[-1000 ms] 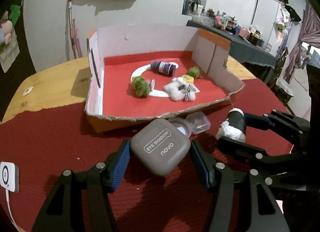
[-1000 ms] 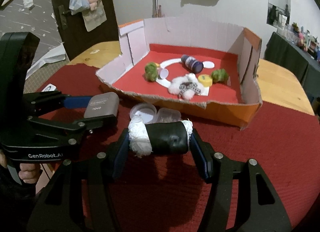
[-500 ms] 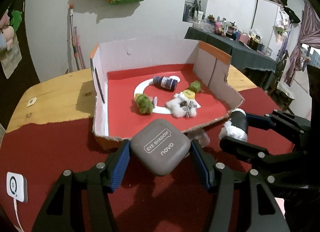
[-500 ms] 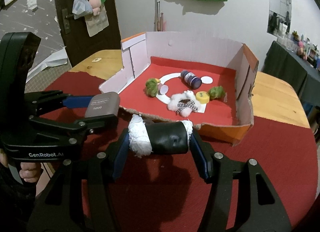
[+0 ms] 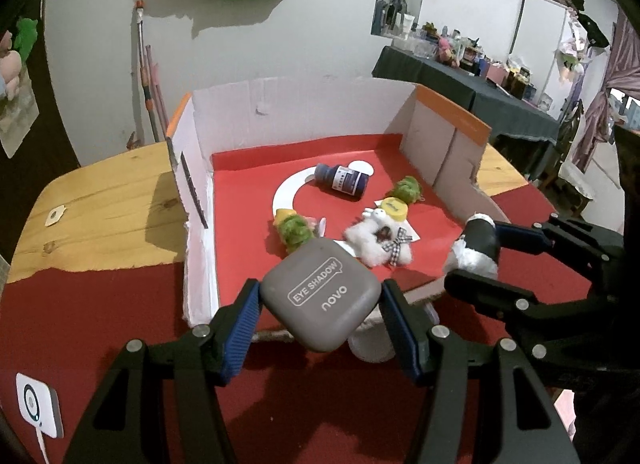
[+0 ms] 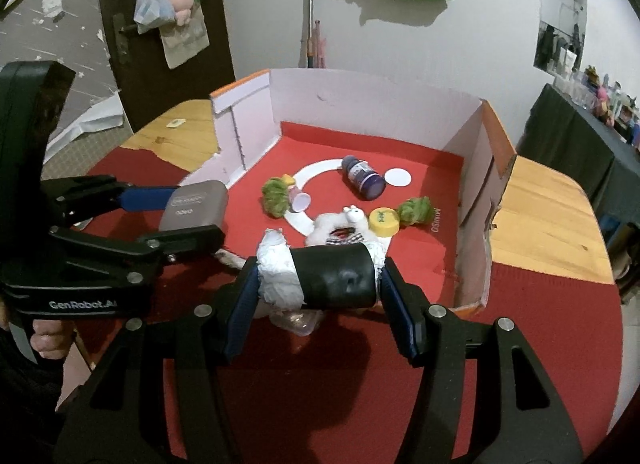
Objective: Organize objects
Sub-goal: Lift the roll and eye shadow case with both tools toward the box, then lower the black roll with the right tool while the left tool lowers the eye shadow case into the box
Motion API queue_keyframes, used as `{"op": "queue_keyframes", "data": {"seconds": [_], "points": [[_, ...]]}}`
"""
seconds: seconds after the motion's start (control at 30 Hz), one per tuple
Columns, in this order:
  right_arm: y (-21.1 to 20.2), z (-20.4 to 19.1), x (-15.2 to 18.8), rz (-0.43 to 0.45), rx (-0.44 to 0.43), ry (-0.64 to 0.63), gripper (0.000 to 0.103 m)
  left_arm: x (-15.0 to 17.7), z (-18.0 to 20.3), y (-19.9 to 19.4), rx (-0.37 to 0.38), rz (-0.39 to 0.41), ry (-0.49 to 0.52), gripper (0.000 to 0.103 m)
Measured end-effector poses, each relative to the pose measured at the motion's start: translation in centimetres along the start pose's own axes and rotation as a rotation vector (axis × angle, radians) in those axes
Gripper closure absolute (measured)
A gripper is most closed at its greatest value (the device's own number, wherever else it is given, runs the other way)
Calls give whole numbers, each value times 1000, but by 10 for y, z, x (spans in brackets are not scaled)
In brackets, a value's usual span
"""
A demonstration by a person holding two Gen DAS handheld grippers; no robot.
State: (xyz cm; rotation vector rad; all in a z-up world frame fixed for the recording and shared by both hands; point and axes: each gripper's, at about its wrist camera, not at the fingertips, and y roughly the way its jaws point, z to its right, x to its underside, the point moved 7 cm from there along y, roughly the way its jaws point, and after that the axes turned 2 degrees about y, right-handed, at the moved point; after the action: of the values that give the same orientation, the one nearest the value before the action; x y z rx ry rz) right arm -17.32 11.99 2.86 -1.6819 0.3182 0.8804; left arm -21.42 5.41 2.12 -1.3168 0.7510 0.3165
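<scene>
Both loads now hang at the cardboard box [image 5: 192,183] front rim, nearer than before: left gripper [image 5: 320,310] clamps eye-shadow case [image 5: 320,300], right gripper [image 6: 318,284] clamps black roll [image 6: 334,276]. Release inside likely next.

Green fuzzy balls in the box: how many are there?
2. One green fuzzy ball lies left of the white ring; the other lies right of the yellow cap. More may hide behind the held items.

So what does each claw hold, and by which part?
Left claw: grey eye shadow case, by its opposite sides. Right claw: black roll, by its two ends.
</scene>
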Motion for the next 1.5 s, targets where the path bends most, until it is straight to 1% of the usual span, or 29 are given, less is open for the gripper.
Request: {"op": "queue_keyframes", "data": {"seconds": [0.17, 0.33, 0.5, 0.87, 0.97, 1.5], "points": [[16, 6, -4, -49, -11, -8, 47, -4, -3, 18, 7, -48, 4, 41], [32, 10, -4, -105, -14, -19, 47, -1, -5, 36, 23, -111, 7, 41], [45, 10, 0, -156, -23, -38, 47, 0, -7, 47, 27, -137, 7, 41], [64, 12, 0, -201, -39, -40, 47, -5, -8, 60, 23, -150, 18, 41], [66, 12, -1, -203, -52, -35, 47, -7, -8, 63, 19, -153, 23, 41], [78, 22, -4, -211, -58, -14, 46, -10, -11, 72, 18, -158, 24, 41]]}}
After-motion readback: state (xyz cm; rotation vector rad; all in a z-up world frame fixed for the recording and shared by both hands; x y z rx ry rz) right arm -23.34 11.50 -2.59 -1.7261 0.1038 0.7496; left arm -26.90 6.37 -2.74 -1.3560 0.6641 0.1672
